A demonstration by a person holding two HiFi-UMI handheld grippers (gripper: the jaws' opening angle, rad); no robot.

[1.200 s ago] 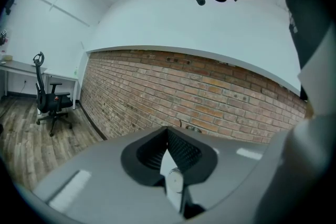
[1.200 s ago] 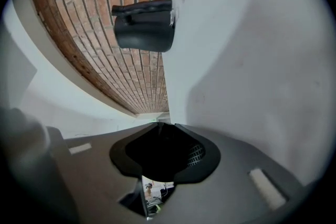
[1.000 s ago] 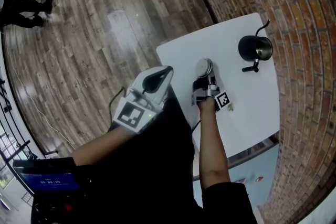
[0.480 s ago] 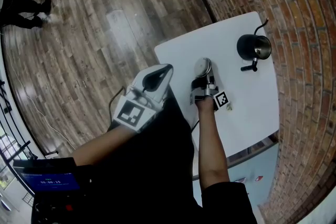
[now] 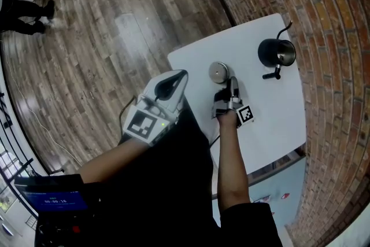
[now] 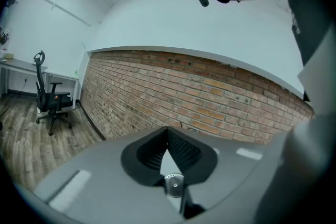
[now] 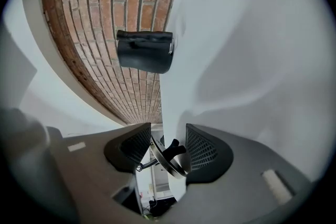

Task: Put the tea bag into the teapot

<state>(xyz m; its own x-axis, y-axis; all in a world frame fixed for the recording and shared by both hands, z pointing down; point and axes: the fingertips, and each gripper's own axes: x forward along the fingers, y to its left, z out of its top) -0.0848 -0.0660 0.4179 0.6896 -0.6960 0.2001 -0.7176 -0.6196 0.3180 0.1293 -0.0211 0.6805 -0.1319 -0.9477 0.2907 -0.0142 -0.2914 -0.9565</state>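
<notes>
**Head view.**
- Counter (image 5: 272, 113): white, set against a brick wall (image 5: 324, 3), over a wood floor (image 5: 87, 37).
- Teapot (image 5: 276, 54): black, upright near the far right corner of the counter. Its mouth is open, presumably to take the tea bag.
- Lid (image 5: 218, 71): a round metal disc, off the pot, on the counter just at the tip of the right tool and well apart from the teapot. It has probably been set aside to clear the opening.
- Right tool (image 5: 229, 83): low over the counter, pointing away from the person.
- Left tool (image 5: 180, 79): held back off the counter's near edge, apparently idle.
- Tea bag: not made out in this view.

**Left gripper view.**
- Left tool (image 6: 167, 131): jaws clenched together with nothing between them. It faces the brick wall (image 6: 210, 97), with an office chair (image 6: 50, 99) far off to the left.

**Right gripper view.**
- Right tool (image 7: 168, 141): released. Its jaws have just been opening and now stand apart.
- Lid (image 7: 173, 162): tilted in the gap between the pads, black knob showing. By the look of it, it is let go rather than gripped.
- Teapot (image 7: 145, 51): ahead across the bare counter (image 7: 252, 34).
- Tea bag: none seen here either, so the fetching step likely remains.
</notes>
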